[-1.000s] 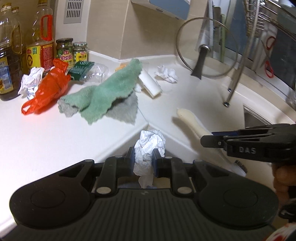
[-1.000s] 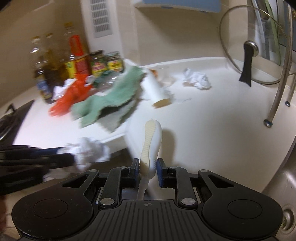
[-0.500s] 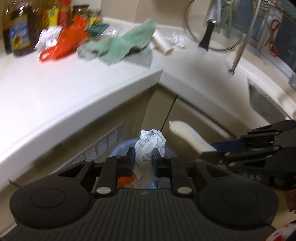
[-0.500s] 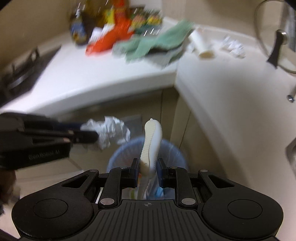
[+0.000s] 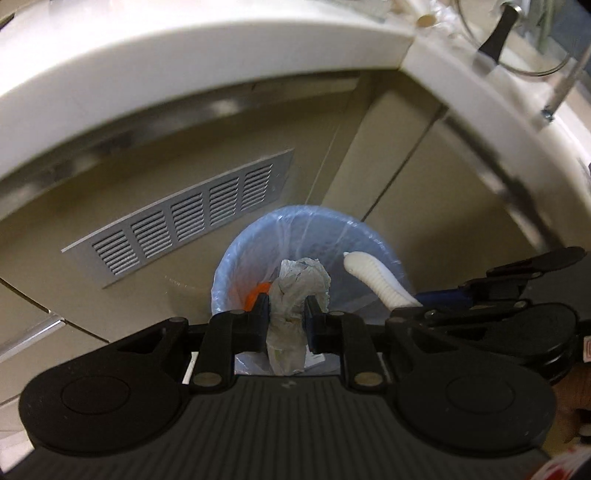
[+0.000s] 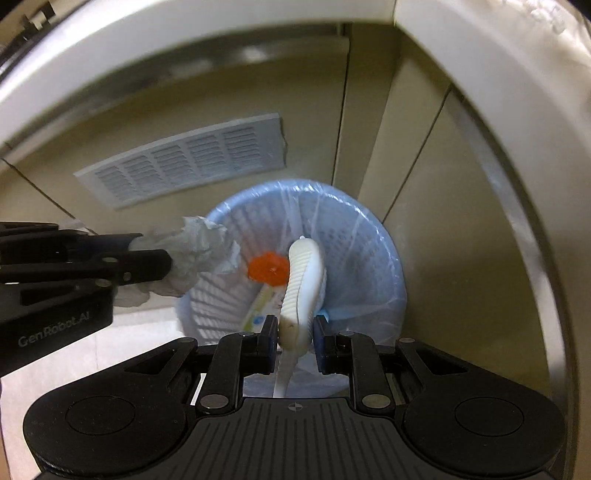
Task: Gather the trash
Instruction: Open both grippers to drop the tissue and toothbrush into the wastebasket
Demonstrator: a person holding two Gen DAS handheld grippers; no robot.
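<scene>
- A home kitchen, seen from below the edge of a white, rounded table [image 5: 184, 48] that turns a corner.
- Beige cabinet doors [image 6: 424, 221] under it, one fitted with a grey louvred vent grille [image 5: 184, 229].
- A blue lattice waste basket [image 6: 354, 229] lined with a clear plastic bag stands on the floor in the cabinet corner.
- A glass pot lid with a black handle [image 5: 496, 33] sits up on the table.

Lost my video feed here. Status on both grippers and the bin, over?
Left gripper shut on crumpled paper, right gripper shut on white ribbed piece. Both above blue-lined bin. Orange-capped item already inside. Nothing blocking the drop.
</scene>
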